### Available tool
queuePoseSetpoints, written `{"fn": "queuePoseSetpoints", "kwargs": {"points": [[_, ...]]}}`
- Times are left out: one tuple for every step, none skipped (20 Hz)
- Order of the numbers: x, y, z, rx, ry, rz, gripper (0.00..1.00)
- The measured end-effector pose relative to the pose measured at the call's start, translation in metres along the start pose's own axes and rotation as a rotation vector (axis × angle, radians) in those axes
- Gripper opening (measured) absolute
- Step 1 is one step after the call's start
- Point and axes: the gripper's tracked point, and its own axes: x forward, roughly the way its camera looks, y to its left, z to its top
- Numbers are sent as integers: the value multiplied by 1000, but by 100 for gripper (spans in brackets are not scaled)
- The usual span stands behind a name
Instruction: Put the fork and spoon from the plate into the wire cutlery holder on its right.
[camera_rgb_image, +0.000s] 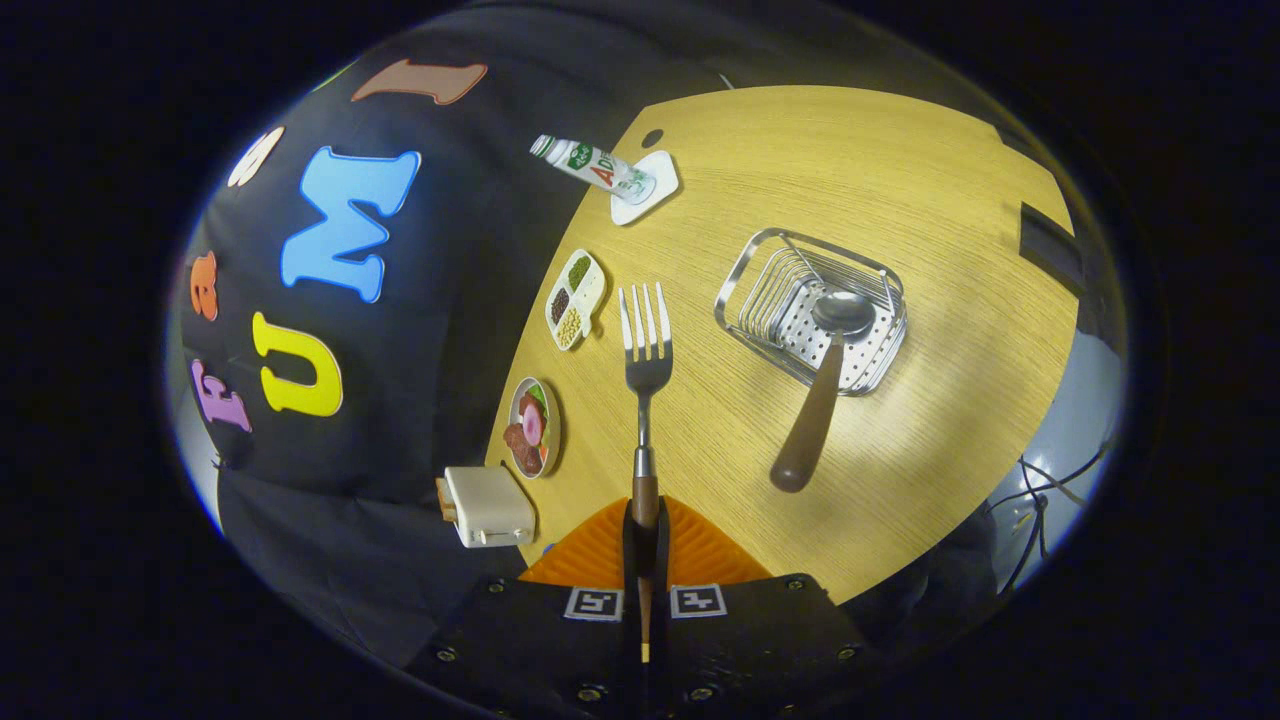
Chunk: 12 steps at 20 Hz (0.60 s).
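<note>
The fingers (645, 545) are closed tight on the brown handle of the fork (646, 350), which points forward beyond them, metal tines up, over the wooden tabletop (900, 170). The spoon (822, 385) already sits in the wire cutlery holder (812, 308), its shiny bowl on the perforated bottom and its smooth brown handle leaning out over the rim. I think the fork should now be carried right, tilted tines down, and lowered beside the spoon without knocking it. The orange ribbed plate (600, 550) lies under the fingers.
</note>
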Motion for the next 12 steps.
{"fn": "queuePoseSetpoints", "kwargs": {"points": [[-1, -3, 1, 29, -1, 7, 3], [-3, -6, 4, 57, -6, 13, 3], [-4, -8, 6, 82, -7, 21, 3], [-5, -9, 7, 110, -9, 31, 3], [-6, -9, 8, 138, -5, 46, 3], [-8, -9, 8, 169, -3, 64, 3], [-8, -7, 8, 202, 3, 85, 3], [-10, -5, 9, 237, 10, 109, 3], [-10, -4, 10, 273, 18, 133, 3], [-11, -3, 11, 313, 22, 158, 3], [-10, -1, 14, 350, 24, 181, 3], [-10, -2, 15, 381, 26, 197, 3]]}}
